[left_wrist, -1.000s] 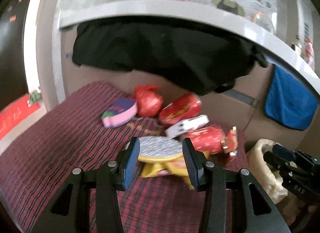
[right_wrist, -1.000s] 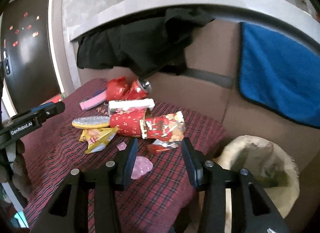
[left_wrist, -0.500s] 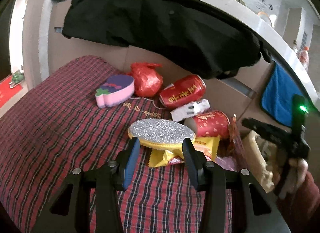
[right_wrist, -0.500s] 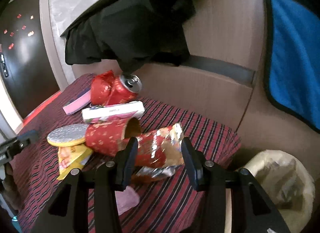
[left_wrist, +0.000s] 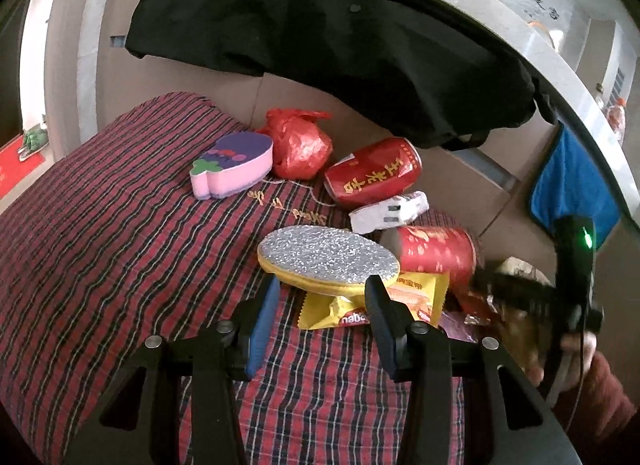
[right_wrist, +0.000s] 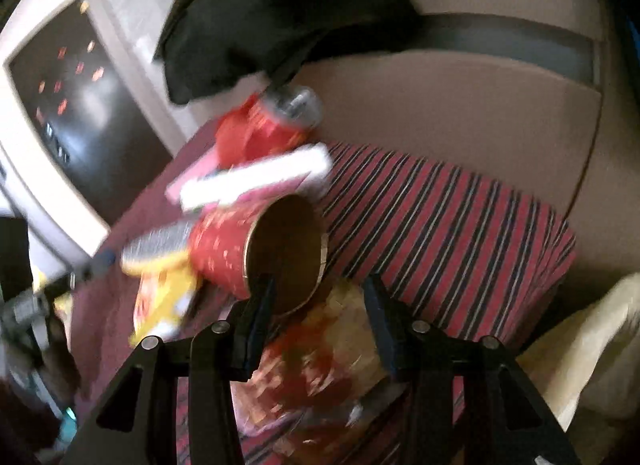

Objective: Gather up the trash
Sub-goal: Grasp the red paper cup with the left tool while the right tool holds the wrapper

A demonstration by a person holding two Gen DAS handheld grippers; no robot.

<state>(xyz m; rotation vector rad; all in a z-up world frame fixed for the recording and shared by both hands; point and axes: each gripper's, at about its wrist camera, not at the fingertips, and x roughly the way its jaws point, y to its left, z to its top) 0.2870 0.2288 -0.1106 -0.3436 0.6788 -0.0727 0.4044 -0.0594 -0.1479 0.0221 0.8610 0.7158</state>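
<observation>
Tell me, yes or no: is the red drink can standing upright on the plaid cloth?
No. In the left wrist view the red drink can lies on its side on the plaid cloth, beside the red plastic bag.

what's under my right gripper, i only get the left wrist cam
Observer: The right gripper hangs open over a crumpled red and gold wrapper; its pads are not pressing on it.
Operator: which way does the red cup's mouth face
Observer: The red cup lies on its side with its open mouth toward the right gripper, and it looks empty.
Operator: where's the bin bag
Observer: In the right wrist view a cream bag sits past the edge of the striped cloth, to the right of the gripper.
</observation>
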